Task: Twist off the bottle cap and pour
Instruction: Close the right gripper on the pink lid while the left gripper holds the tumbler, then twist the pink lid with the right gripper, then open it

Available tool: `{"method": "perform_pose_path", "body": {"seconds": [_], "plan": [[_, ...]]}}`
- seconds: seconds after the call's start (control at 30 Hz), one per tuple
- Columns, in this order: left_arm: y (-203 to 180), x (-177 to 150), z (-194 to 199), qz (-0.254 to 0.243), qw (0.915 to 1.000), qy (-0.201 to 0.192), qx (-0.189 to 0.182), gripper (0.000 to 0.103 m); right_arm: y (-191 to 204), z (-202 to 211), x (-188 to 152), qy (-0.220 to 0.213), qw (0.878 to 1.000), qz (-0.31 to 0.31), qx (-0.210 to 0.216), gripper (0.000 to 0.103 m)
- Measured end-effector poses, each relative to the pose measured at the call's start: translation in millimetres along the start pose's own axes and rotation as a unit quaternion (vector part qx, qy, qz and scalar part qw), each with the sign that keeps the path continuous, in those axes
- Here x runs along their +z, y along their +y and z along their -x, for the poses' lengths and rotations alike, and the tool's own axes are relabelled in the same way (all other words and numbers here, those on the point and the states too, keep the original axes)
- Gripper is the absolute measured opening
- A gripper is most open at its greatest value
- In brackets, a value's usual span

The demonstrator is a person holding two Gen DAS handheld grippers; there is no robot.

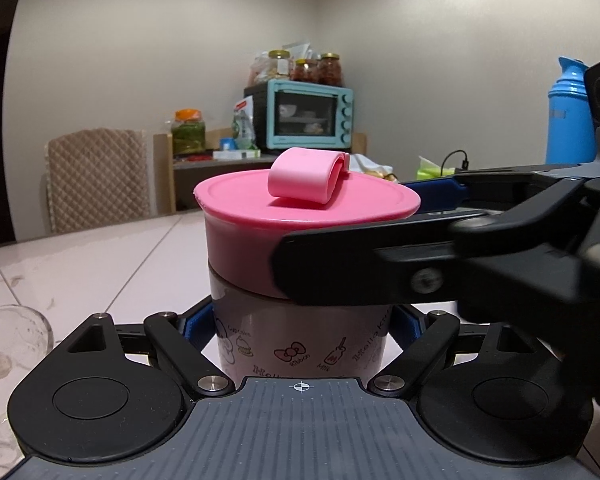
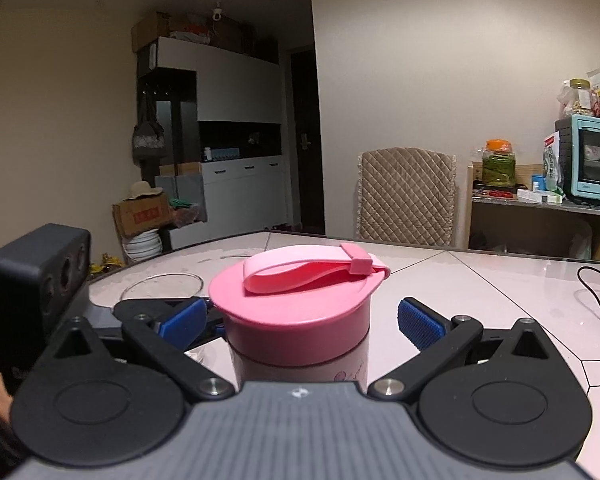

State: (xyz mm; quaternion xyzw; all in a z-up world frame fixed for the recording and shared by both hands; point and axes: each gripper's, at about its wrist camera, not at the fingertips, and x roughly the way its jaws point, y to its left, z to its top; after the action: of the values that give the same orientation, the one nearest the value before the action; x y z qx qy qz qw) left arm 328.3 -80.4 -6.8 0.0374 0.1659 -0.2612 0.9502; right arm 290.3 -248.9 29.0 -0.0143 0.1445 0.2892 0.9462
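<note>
While left fingers (image 1: pixel 198 326) clamp bottle (image 1: pixel 300 344) — cap (image 2: pixel 296 312) between open right fingers (image 2: pixel 420 322).

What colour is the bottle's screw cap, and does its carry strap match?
The cap is deep pink; its strap is a paler pink. Best seen in the right wrist view.

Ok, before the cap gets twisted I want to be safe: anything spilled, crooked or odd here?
Nothing stands out. The pink cap sits level on the bottle, its strap folded over the top, and the table around it shows no spill.
</note>
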Motion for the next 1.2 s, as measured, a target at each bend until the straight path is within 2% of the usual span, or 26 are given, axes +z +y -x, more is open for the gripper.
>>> {"method": "perform_pose_path", "body": {"seconds": [0.3, 0.4, 0.47, 0.73, 0.87, 1.0, 1.13, 1.2], "plan": [[-2, -2, -2, -0.001, 1.0000, -0.002, 0.000, 0.090, 6, -10, -2, 0.005, 1.000, 0.003, -0.015, 0.101], [0, -3, 2, -0.003, 1.0000, -0.002, -0.002, 0.090, 8, -12, -2, 0.010, 1.000, 0.006, -0.019, 0.095], [0, -1, 0, -0.001, 1.0000, -0.002, -0.002, 0.090, 9, -13, -3, 0.012, 1.000, 0.006, -0.019, 0.086], [1, 1, -3, -0.006, 1.0000, -0.001, -0.008, 0.090, 5, -12, -4, 0.012, 1.000, 0.023, 0.001, 0.085], [3, 1, -4, -0.008, 0.9999, -0.002, -0.015, 0.090, -7, -12, -3, 0.014, 0.998, 0.037, 0.042, 0.085], [3, 1, -4, -0.010, 0.9998, -0.003, -0.019, 0.090, -27, -12, -2, 0.014, 0.992, 0.058, 0.109, 0.085], [2, 1, -5, -0.009, 0.9997, -0.003, -0.020, 0.090, -45, -14, 2, 0.020, 0.981, 0.080, 0.175, 0.085], [0, -1, -3, -0.009, 0.9997, -0.004, -0.020, 0.090, -56, -17, 6, 0.024, 0.971, 0.093, 0.219, 0.085]]}}
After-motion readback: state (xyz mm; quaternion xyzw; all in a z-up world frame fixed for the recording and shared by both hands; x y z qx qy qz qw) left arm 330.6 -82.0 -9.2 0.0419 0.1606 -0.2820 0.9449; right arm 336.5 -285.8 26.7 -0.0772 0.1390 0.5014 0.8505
